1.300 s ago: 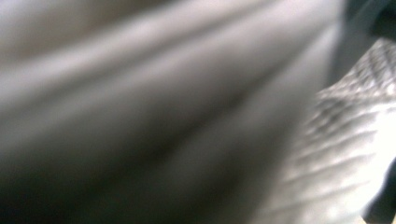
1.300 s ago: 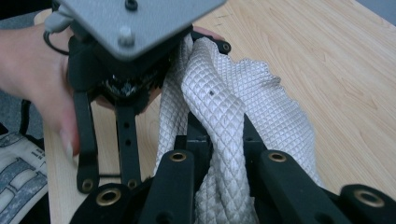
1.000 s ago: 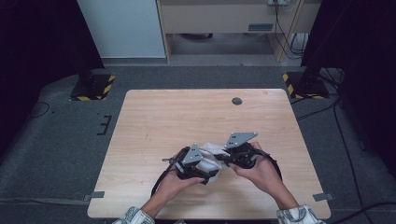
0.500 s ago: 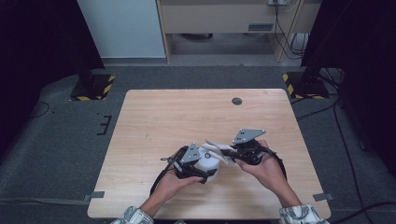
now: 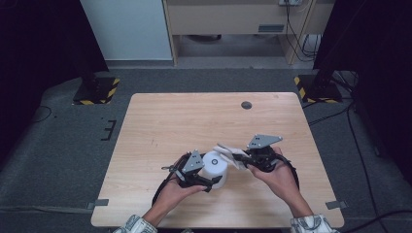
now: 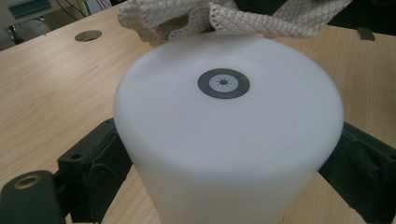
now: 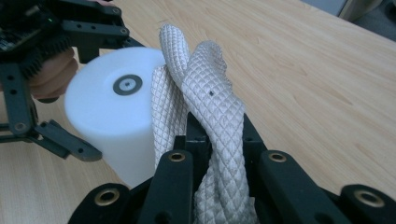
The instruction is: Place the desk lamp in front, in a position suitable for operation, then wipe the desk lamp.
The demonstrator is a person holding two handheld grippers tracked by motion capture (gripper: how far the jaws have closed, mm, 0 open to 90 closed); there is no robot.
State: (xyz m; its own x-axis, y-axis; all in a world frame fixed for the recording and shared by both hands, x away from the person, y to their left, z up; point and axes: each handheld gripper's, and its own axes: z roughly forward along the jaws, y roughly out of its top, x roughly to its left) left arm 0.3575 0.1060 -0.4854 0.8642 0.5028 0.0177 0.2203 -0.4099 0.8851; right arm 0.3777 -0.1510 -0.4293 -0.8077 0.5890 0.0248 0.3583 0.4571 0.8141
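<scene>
In the high view, a wooden table [image 5: 160,121] sits on grey carpet, with a small dark round disc [image 5: 246,105] set in it near the far edge. Two hands come in from the bottom: the left gripper [image 5: 210,180] is at the near middle of the table, its jaws on either side of a white cylinder [image 5: 214,165] that stands upright, and the right gripper [image 5: 241,160] sits just to the right of it, carrying a bunch of pale quilted cloth [image 5: 230,153] that reaches toward the cylinder's top. From this height the grey three-cornered plates hide much of the jaws. In the left gripper view, the white cylinder [image 6: 229,135] is seen close, its flat top bearing a small grey ring mark [image 6: 223,83]; the two black jaws press against its sides low at left and right, so this gripper is pinching it. The quilted cloth [image 6: 243,21] hangs just behind the top rim; whether it touches cannot be told. In the right gripper view, the quilted cloth [image 7: 212,121] is a twisted, rope-like fold rising between the black jaws, which are clamped on it. Beyond, the white cylinder [image 7: 116,116] stands on the table with the left gripper [image 7: 51,93] around it, and the cloth lies against the cylinder's side.
</scene>
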